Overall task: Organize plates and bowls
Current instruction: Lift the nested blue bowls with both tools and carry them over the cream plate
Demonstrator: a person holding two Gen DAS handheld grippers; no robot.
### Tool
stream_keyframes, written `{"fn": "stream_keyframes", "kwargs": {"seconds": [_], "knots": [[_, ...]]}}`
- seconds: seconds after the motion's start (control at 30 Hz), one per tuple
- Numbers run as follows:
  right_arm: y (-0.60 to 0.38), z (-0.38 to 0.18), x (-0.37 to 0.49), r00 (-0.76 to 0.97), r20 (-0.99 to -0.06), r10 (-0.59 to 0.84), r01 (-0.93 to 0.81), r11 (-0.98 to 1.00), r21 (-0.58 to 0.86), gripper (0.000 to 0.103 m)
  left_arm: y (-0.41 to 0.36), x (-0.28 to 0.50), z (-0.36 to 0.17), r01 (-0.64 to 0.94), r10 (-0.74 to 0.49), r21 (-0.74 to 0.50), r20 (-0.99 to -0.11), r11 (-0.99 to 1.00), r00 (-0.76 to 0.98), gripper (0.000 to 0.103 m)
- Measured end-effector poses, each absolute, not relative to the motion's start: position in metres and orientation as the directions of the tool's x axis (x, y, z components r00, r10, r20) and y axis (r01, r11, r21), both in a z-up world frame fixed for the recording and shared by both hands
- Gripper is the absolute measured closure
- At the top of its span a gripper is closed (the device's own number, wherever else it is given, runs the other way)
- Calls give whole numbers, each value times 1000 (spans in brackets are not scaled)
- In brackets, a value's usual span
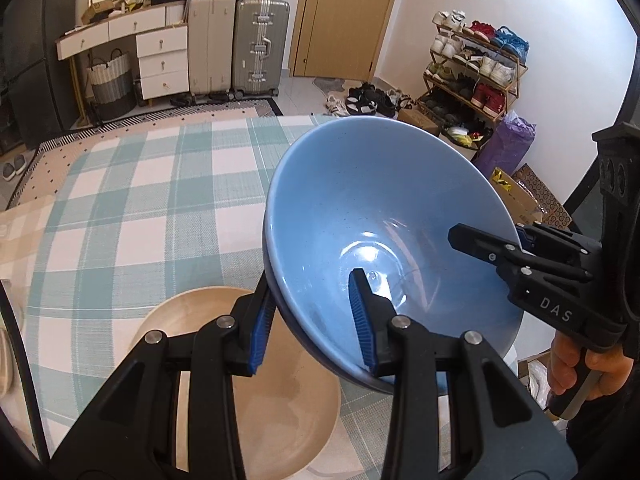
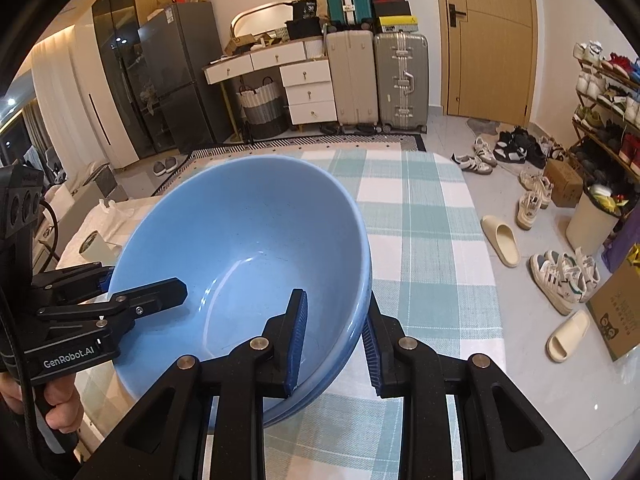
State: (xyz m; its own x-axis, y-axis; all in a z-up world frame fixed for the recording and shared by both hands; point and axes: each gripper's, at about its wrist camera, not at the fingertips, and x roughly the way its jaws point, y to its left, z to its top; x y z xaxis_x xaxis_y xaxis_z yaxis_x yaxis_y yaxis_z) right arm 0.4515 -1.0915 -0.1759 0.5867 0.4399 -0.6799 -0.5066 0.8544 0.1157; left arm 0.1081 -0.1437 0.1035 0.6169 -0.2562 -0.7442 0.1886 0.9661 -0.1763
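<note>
A blue bowl (image 1: pixel 384 208) hangs tilted above the table, held from both sides. A second blue rim shows just under its edge, like a bowl nested beneath it. My left gripper (image 1: pixel 312 292) is shut on the near left wall, one pad inside and one outside. My right gripper (image 2: pixel 336 312) is shut on the opposite wall in the same way. Each gripper shows in the other's view: the right gripper (image 1: pixel 492 246) over the right rim, the left gripper (image 2: pixel 132 286) over the left rim. A beige bowl (image 1: pixel 260 380) sits on the table below the blue one.
The table (image 1: pixel 132 208) has a green and white checked cloth. A roll of tape (image 2: pixel 94 246) lies off its left side. Suitcases (image 1: pixel 260 44), a drawer unit and a shoe rack (image 1: pixel 476 68) stand beyond, with shoes and slippers (image 2: pixel 500 240) on the floor to the right.
</note>
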Motion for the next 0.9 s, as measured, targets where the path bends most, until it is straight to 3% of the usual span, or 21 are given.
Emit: {"fn": "stream_keyframes", "kwargs": {"seconds": [0.47,0.9], "knots": [[-1041,-140,396,583,-641,499,-579,809,103,76,-83,35,155,101,-172,-143,-694,985,699,70],[-977,-170,390,516,-683,517,-628,770,109,76,-22,10,128,13,-114,-145,-717,989,687,70]]}}
